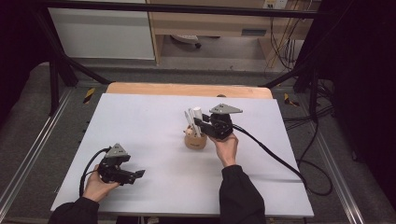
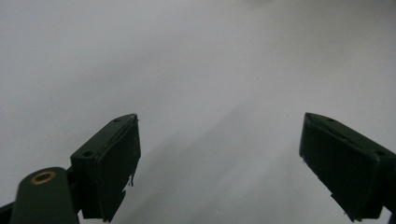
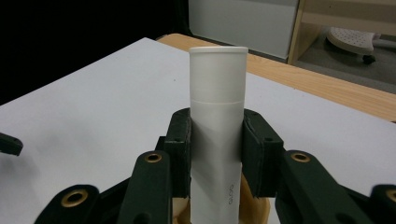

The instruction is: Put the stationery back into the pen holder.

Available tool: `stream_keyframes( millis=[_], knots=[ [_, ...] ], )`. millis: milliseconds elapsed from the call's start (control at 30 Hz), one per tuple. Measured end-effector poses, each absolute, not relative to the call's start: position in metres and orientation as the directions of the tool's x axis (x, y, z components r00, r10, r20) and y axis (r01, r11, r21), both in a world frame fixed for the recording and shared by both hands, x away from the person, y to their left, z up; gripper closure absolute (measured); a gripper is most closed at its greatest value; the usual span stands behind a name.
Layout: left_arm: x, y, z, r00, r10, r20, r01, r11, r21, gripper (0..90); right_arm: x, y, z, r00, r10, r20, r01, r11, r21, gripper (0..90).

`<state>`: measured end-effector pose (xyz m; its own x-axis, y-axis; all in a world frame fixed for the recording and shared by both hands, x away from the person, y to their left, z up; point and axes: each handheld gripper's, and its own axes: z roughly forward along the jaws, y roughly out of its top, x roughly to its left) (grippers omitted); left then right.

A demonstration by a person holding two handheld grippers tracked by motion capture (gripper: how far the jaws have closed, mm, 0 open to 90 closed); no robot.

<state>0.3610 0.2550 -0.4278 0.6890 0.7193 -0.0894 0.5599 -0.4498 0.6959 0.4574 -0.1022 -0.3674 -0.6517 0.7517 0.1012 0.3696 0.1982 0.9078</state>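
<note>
At the left of the high view, the person's left hand (image 1: 97,185) rests on the near left part of the white table top (image 1: 140,135), holding the left gripper (image 1: 138,174) low over the surface with its jaws pointing toward the middle of the table. Its cable loops back beside the wrist and a grey three-cornered plate sits on top. In the left gripper view the two black jaws stand wide apart with nothing but bare white surface between them, so this tool is released and grips nothing. Moving right, near the middle of the table stands a small tan wooden holder (image 1: 195,140), with a couple of slim white pieces leaning in it. Just right of it, the right hand (image 1: 226,147) reaches in from the bottom and carries the right gripper (image 1: 198,122), its jaws pointing left at the holder. In the right gripper view the white tube (image 3: 218,121) stands upright between the two black pads (image 3: 180,144), which press against its sides on the lower half; its capped top rises clear above them, and the tan holder (image 3: 261,212) shows beneath its foot. This tool is clenched on the tube, which sits over the holder. A black cable trails off from the right gripper toward the table's right edge.
</note>
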Motion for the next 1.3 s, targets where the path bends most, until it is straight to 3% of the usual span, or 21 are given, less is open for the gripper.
stream_keyframes(
  millis=[767, 1300],
  knots=[
    [0.362, 0.254, -0.429, 0.691, 0.717, -0.093, 0.562, -0.452, 0.692, 12.3, 0.468, -0.095, -0.403, -0.623, 0.768, 0.147, 0.439, 0.188, 0.879, 66.6],
    [0.362, 0.254, -0.429, 0.692, 0.715, -0.097, 0.564, -0.452, 0.691, 12.3, 0.464, -0.099, -0.418, -0.633, 0.763, 0.132, 0.431, 0.207, 0.878, 65.9]
  ],
)
